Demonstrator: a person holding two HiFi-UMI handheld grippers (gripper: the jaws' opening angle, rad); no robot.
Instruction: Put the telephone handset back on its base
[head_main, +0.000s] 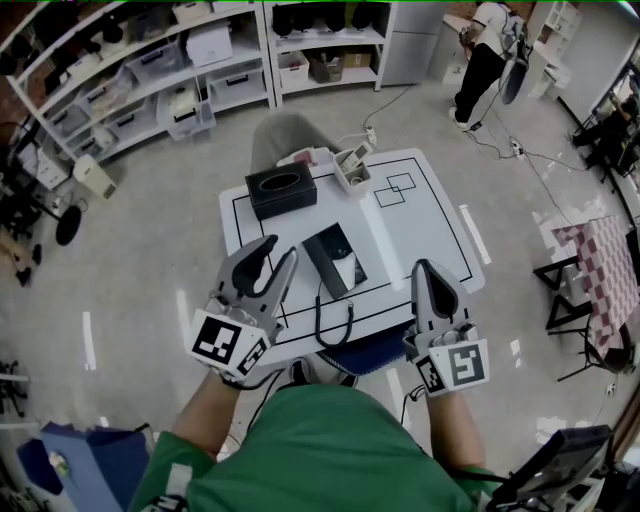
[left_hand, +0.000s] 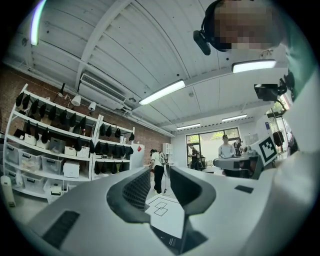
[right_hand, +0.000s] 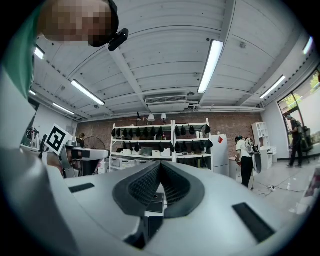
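Observation:
A black telephone (head_main: 333, 258) lies near the middle of the white table (head_main: 420, 215), with a pale patch at its near right corner. I cannot make out the handset apart from the base. Its dark cord (head_main: 335, 322) loops over the table's front edge. My left gripper (head_main: 280, 250) hovers just left of the telephone, open and empty. In the left gripper view the left gripper (left_hand: 159, 187) frames the table's drawn squares (left_hand: 161, 207). To the right of the telephone, over the front right corner, my right gripper (head_main: 426, 266) is shut on nothing, and the right gripper view shows the right gripper (right_hand: 160, 167) with its jaws meeting.
A black tissue box (head_main: 280, 190) stands at the table's far left, a small white tray (head_main: 352, 168) of items behind it. A grey chair (head_main: 285, 135) sits beyond the table. Shelves (head_main: 150, 80) line the back wall. A person (head_main: 485, 55) stands far right; a checkered table (head_main: 600, 270) is at right.

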